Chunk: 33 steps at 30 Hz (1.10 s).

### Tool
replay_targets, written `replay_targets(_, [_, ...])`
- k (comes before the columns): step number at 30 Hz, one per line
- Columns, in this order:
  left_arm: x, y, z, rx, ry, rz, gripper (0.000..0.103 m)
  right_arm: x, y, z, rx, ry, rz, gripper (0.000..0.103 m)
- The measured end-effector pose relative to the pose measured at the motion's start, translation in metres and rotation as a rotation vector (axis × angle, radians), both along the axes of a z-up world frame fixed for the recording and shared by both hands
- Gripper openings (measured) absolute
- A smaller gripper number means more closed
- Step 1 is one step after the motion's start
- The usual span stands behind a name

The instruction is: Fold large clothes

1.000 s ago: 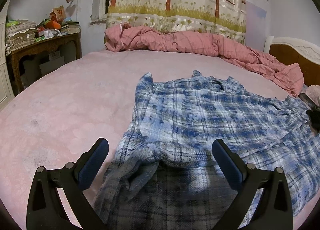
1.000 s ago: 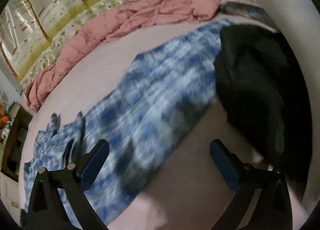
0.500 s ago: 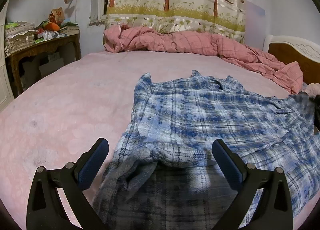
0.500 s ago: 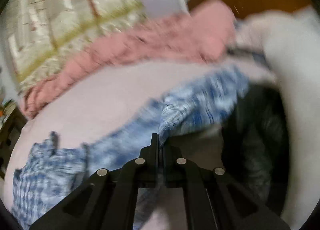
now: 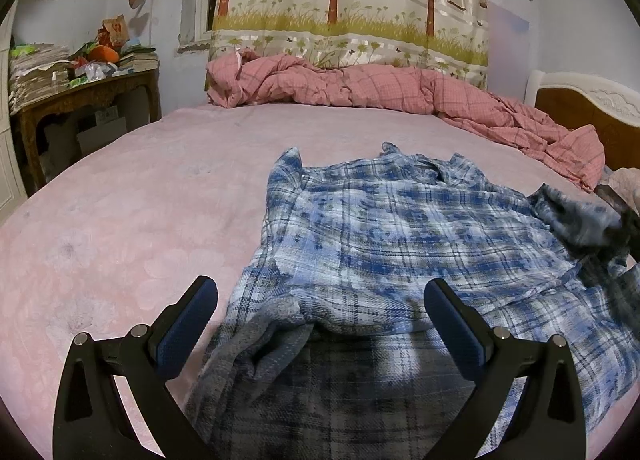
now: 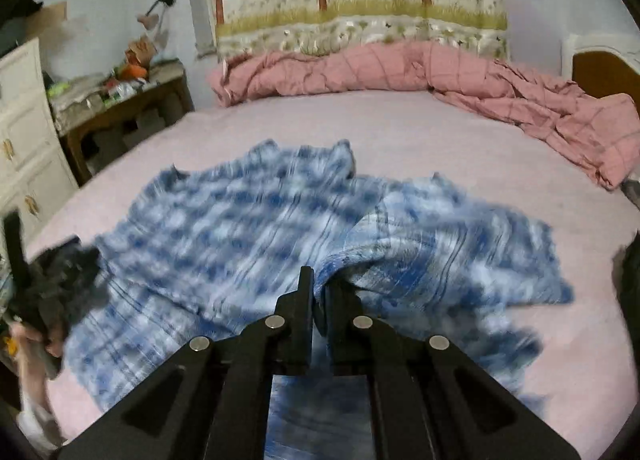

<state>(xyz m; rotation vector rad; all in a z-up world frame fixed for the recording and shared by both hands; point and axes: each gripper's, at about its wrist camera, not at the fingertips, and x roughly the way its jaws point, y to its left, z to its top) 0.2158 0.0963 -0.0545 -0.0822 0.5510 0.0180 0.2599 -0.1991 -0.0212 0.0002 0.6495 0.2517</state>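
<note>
A large blue and white plaid shirt [image 5: 400, 228] lies spread on the pink bed [image 5: 140, 196], collar toward the far side. My left gripper [image 5: 320, 320] is open, its fingers on either side of the shirt's near bunched hem, empty. My right gripper [image 6: 318, 292] is shut on a fold of the plaid shirt [image 6: 248, 220] and holds that part lifted over the shirt's middle. In the left wrist view the lifted part and the right gripper show blurred at the right edge [image 5: 588, 220]. The left gripper shows at the left edge of the right wrist view [image 6: 52, 284].
A crumpled pink checked quilt [image 5: 400, 88] lies along the far side of the bed. A cluttered wooden table [image 5: 80, 100] stands at the left. A white cabinet [image 6: 24, 128] is beside it. A headboard [image 5: 592, 100] is at the right.
My right gripper closed on the shirt's right part and swung it left over the shirt. The right wrist view has turned toward the curtain. My left gripper has stayed open and still.
</note>
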Motion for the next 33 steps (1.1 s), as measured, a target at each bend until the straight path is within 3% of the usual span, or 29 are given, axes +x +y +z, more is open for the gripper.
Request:
replay_targets(2, [0.000,0.000,0.000,0.006,-0.001,0.000,0.102,-0.005,0.014,-0.019,-0.057,-0.033,-0.033,0.012])
replay_targets(4, [-0.001,-0.002,0.001,0.018,-0.007,-0.001,0.102,-0.009,0.020,-0.030,-0.094,-0.025,-0.036,0.030])
replay_targets(6, [-0.002,-0.003,0.003,0.028,-0.013,-0.001,0.102,-0.014,0.022,-0.031,-0.096,-0.035,-0.051,0.075])
replay_targets(8, [-0.003,-0.003,0.003,0.032,-0.017,-0.001,0.102,-0.019,0.020,-0.031,-0.110,-0.046,-0.110,0.088])
replay_targets(16, [-0.003,-0.002,0.003,0.018,-0.012,0.003,0.102,-0.029,-0.022,-0.016,0.046,0.012,-0.137,0.088])
replay_targets(22, [-0.003,-0.002,0.003,0.019,-0.011,0.003,0.102,-0.027,-0.110,0.018,0.225,-0.031,-0.360,0.092])
replay_targets(25, [-0.003,-0.002,0.003,0.020,-0.011,0.002,0.102,-0.015,-0.160,0.015,0.319,0.032,-0.492,0.099])
replay_targets(28, [-0.003,-0.002,0.003,0.021,-0.008,0.003,0.102,0.011,-0.203,-0.008,0.393,0.174,-0.612,0.099])
replay_targets(31, [-0.003,-0.002,0.002,0.020,-0.009,0.004,0.102,0.042,-0.226,-0.031,0.465,0.284,-0.581,0.092])
replay_targets(33, [-0.002,-0.002,0.002,0.020,-0.008,0.003,0.102,0.057,-0.229,-0.040,0.442,0.312,-0.564,0.084])
